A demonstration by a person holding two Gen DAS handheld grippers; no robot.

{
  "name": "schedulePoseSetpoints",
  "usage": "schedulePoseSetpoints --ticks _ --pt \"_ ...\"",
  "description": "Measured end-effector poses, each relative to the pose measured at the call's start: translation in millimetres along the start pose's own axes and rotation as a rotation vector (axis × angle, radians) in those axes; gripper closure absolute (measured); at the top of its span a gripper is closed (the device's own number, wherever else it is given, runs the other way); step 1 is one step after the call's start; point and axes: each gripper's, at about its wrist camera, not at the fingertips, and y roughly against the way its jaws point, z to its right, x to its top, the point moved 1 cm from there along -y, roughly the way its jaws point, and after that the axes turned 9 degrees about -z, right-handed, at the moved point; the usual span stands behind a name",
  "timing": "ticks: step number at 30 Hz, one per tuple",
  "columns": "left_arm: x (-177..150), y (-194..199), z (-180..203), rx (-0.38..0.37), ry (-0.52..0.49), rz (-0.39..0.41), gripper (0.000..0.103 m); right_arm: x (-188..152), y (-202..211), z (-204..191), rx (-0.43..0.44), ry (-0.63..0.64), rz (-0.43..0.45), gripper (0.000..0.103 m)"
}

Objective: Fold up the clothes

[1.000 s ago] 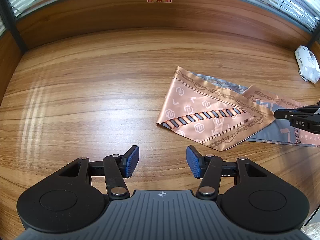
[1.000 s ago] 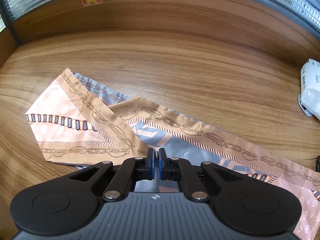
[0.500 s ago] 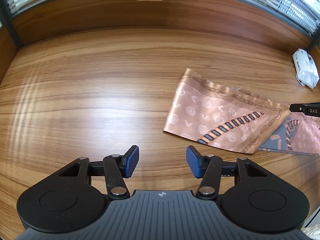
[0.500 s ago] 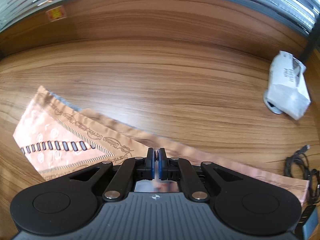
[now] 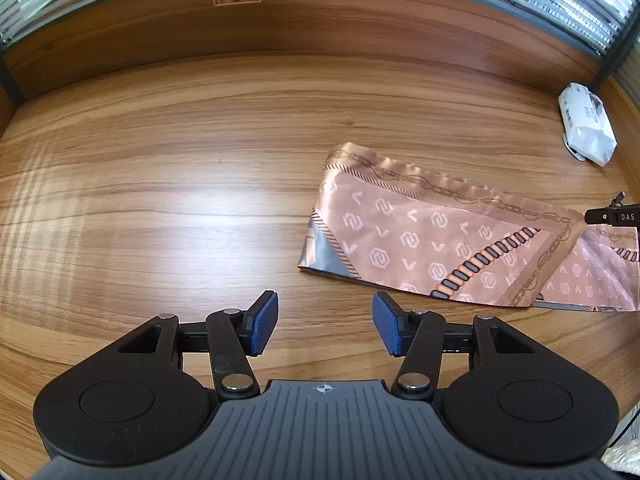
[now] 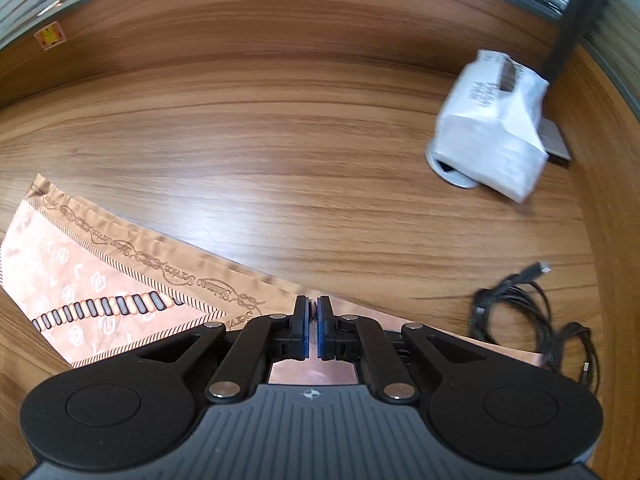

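A pink satin scarf (image 5: pixel 432 236) with chain borders and a grey underside lies folded on the wooden table, right of centre in the left wrist view. My left gripper (image 5: pixel 325 322) is open and empty, just short of the scarf's near left corner. My right gripper (image 6: pixel 313 312) is shut on the scarf's (image 6: pixel 120 280) far edge; its tip also shows at the right edge of the left wrist view (image 5: pixel 612 216).
A white tissue pack (image 6: pixel 496 140) lies over a round grommet at the back right; it also shows in the left wrist view (image 5: pixel 586 124). A coiled black cable (image 6: pixel 532 312) lies right of my right gripper. A wooden back panel (image 5: pixel 320 20) bounds the table.
My right gripper has pulled the scarf's edge to the right, folding the pink layer over the grey side. The scarf has shifted right. My left gripper stays open.
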Motion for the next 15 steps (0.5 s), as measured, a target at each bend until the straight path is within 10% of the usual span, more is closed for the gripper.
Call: schedulePoseSetpoints --ticks 15 --pt "-3.8 -2.4 28.0 -0.001 -0.015 0.005 0.047 -25.9 7.3 62.7 -0.040 -0.049 -0.014 0.099"
